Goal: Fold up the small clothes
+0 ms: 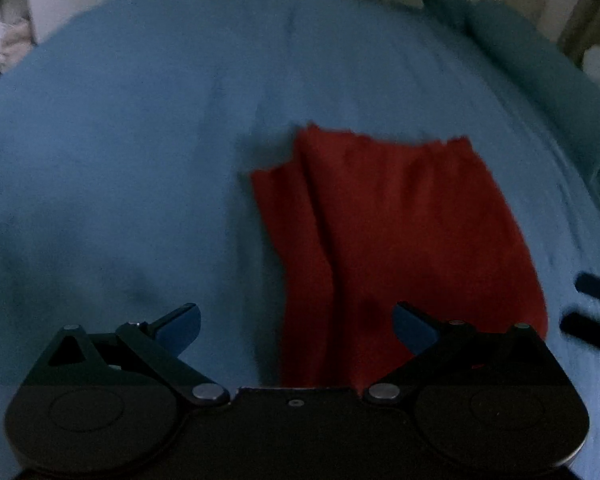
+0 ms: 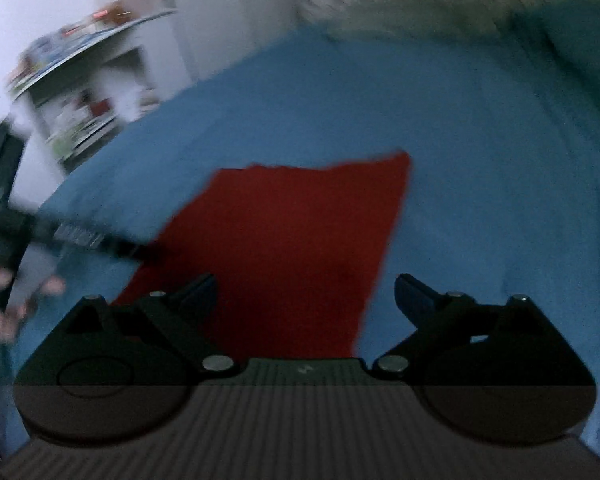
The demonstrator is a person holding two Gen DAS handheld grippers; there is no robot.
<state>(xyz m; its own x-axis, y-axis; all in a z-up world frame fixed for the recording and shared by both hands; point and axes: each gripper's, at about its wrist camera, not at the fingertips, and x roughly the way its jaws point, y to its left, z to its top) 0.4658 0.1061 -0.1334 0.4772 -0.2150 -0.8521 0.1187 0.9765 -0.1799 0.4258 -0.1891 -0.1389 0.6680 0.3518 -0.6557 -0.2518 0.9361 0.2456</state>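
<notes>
**Red cloth laid out, both tongs open and empty**

On the blue bed sheet (image 1: 140,140) lies the one garment in view, a small red cloth (image 1: 400,232), roughly flat with a raised crease running down its left part and a frayed far edge. Left tongs (image 1: 296,326) hang above the cloth's near edge, jaws spread wide, nothing between them. Right tongs (image 2: 304,294) hang over the cloth's near right part, likewise spread wide and empty.

Judged step: between grasps, with the cloth spread and no fold visibly under way. Next move probably calls for each pair of tongs to drop to a near corner of the cloth, pinch a single layer clear of the sheet, and carry it toward the far edge.

Beyond the cloth, a cluttered shelf (image 2: 80,92) stands by the wall. Blur hides detail; no brand, label or writing is legible.
</notes>
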